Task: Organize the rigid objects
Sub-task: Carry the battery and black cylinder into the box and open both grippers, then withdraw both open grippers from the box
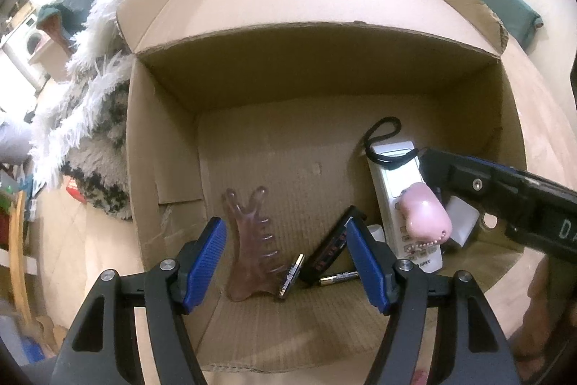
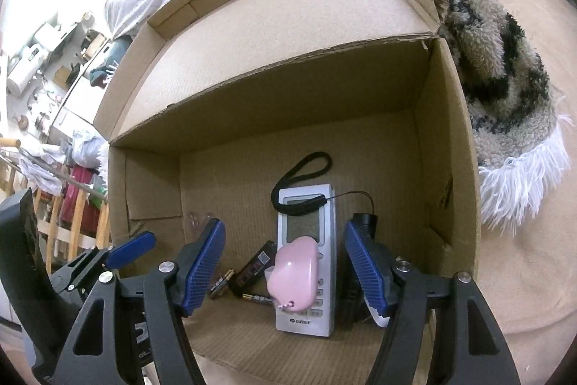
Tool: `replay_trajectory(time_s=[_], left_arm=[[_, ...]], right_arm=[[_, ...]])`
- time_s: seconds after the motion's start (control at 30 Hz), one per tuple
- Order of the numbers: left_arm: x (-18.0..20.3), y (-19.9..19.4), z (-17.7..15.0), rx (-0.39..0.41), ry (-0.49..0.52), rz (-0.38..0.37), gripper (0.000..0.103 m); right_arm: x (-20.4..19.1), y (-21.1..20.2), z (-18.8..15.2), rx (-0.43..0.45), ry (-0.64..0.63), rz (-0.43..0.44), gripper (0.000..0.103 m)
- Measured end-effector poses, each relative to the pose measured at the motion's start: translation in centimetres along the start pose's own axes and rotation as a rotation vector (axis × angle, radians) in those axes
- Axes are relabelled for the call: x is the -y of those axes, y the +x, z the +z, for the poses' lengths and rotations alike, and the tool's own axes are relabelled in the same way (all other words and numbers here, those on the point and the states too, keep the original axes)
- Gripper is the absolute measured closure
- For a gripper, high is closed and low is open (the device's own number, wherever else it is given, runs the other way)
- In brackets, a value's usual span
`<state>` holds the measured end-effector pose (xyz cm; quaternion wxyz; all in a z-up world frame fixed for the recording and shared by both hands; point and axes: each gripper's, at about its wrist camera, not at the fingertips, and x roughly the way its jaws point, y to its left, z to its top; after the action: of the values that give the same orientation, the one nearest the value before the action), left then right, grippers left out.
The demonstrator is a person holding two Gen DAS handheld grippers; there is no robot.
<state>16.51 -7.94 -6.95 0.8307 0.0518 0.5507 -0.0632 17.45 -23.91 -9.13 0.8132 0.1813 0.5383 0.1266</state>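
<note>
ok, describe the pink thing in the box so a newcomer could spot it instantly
Look inside the open cardboard box, on its floor. A white GREE remote with a black wrist strap lies there, and the pink case rests on top of its button end. It is the only pink item: rounded, glossy, with a small bead chain, unlike the flat dark gadget and batteries beside it.

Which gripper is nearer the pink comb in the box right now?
Left. The left gripper hangs open directly over the pink comb, which lies between its fingers in that view. The right gripper is open farther right, over the white remote.
</note>
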Motion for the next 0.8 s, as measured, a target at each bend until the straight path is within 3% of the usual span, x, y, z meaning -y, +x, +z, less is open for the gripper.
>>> replay_trajectory(time_s=[0.3,0.5,0.63,0.8], left_arm=[[-1.7,-0.6,-0.4,-0.034,-0.090,-0.035,0.037],[-3.3,-3.5,-1.2,-0.020,-0.140,-0.046,0.037],[-4.0,-5.8,-2.0,0.003,-0.146,-0.015,0.037],[-4.9,-7.9,-3.8,0.027,-0.157,0.013,0.037]], right_arm=[[0.1,-0.3,-0.7,0.003,0.024,-0.031,0.030],[0.3,-1.6,-1.7,0.031,0.050,-0.058,0.030],[-0.1,-3.7,-2.8,0.068,0.049,-0.058,0.030],[-0.1,-5.9,-5.5,0.053,0.104,-0.013,0.030]])
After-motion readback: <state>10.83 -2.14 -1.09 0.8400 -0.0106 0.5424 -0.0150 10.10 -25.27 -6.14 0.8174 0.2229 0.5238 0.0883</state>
